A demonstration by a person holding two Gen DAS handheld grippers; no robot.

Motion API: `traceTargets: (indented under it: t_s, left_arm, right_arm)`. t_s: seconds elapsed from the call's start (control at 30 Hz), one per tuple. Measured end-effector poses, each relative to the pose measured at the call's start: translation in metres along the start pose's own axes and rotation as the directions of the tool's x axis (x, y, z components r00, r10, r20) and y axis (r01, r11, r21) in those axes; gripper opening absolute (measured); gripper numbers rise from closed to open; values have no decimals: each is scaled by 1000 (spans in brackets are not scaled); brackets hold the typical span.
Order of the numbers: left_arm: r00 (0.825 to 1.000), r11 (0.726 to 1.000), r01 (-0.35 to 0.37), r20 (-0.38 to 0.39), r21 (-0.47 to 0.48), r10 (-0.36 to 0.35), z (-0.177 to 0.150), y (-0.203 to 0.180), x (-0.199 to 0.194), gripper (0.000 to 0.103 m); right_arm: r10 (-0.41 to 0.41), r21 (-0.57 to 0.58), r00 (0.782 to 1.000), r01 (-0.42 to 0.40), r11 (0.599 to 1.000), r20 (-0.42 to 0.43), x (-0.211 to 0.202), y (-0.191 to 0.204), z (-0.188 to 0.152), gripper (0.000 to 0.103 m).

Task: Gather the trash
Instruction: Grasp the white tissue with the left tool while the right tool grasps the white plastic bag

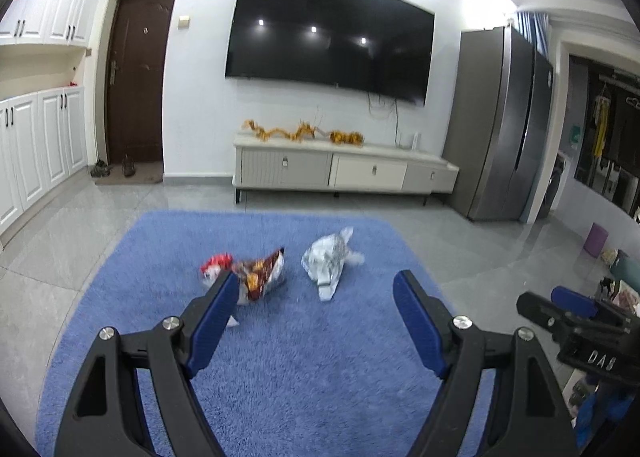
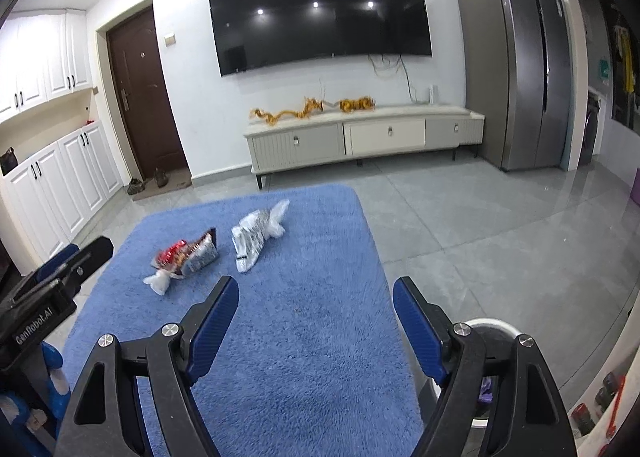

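Left wrist view: your left gripper [image 1: 316, 283] stands wide apart with nothing between its pads; it is released. Ahead of it, on the blue rug [image 1: 280, 377], lie two pieces of trash. The red-and-brown snack wrapper [image 1: 256, 275] sits near the middle of the rug, partly hidden behind the left finger. The silver wrapper [image 1: 328, 259] lies just beside it, toward the rug's far edge and right side. The two do not touch. Your right gripper [image 1: 568, 303] shows at the right margin, clear of the rug's right edge; this view does not settle its state.

Right wrist view: your right gripper [image 2: 316, 289] is also spread wide and empty. The silver wrapper [image 2: 256, 235] lies left of the rug's [image 2: 304, 357] centre line, toward the far edge. The snack wrapper [image 2: 186, 259] lies nearer the left edge, with a white crumpled end [image 2: 160, 281] at its near tip. A white bin rim [image 2: 490, 327] shows behind the right finger, just off the rug's right edge.

Handling, as a judgement: both wrappers look light, thin and crumpled, with slick film surfaces. Expect them to collapse under the pads and slide on the pile. Grip each across its bunched middle, not a loose tail, pressing slightly into the rug.
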State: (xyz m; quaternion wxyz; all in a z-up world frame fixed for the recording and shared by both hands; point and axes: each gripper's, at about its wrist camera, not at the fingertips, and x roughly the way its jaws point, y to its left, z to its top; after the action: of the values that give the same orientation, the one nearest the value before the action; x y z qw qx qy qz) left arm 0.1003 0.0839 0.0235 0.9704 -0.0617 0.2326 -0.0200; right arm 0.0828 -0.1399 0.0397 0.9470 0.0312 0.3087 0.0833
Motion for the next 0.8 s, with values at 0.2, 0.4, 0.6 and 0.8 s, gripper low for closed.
traceTargets:
  t_s: [0.2,0.4,0.6,0.8]
  left_arm:
    - [995,999,-36,-93,-23,34,-26,36,48,79]
    - [979,991,-124,-167,-50,114,-38,85,92,79]
    - [965,985,-154,-225,-76,133,-42,114,132,79]
    - [959,982,-153,-254,-109,121,-45,131,154,79]
  right_arm:
    - [24,20,997,-23,1000,-79,50,-10,-3,78]
    - [77,24,987,-75,997,-142,105,-5,-1,78]
    - [158,3,970,-161,987,-184,156,18,10,78]
    - [232,12,952,-235,972,-198,200,39,24,78]
